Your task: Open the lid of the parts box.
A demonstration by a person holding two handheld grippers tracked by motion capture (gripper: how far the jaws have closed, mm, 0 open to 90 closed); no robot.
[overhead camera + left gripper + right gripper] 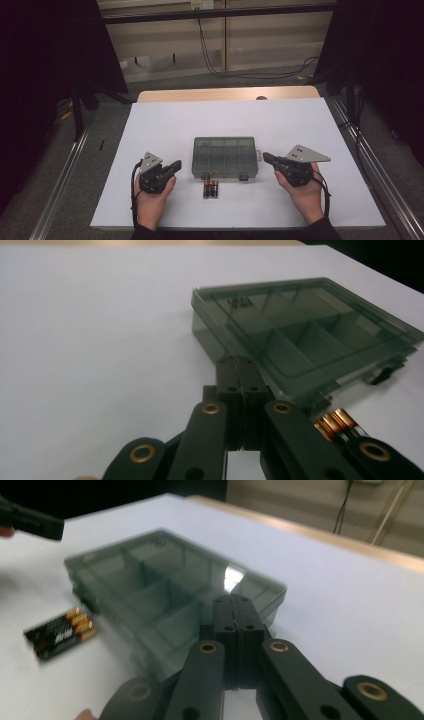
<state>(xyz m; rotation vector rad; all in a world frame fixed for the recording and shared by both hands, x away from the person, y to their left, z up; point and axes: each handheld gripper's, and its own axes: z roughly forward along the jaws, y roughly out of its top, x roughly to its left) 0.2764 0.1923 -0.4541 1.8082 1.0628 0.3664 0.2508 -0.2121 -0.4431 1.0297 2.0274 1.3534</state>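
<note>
Smoky translucent plastic forms the lidded compartment box (pixel 224 157), which is seen lying flat on the white table (pixel 165 125) between the two grippers, lid down. The left gripper (pixel 176 165) is held just beside the box's left end, its jaws pressed together with nothing between them; in the left gripper view the box (pixel 300 340) is found ahead and to the right of the closed jaw tips. The right gripper (pixel 266 157) is held just beside the box's right end, jaws likewise closed and empty; in the right gripper view the box (pixel 165 595) lies ahead and to the left. A small pack of batteries (pixel 210 189) rests just in front of the box, between both grippers and apart from each.
</note>
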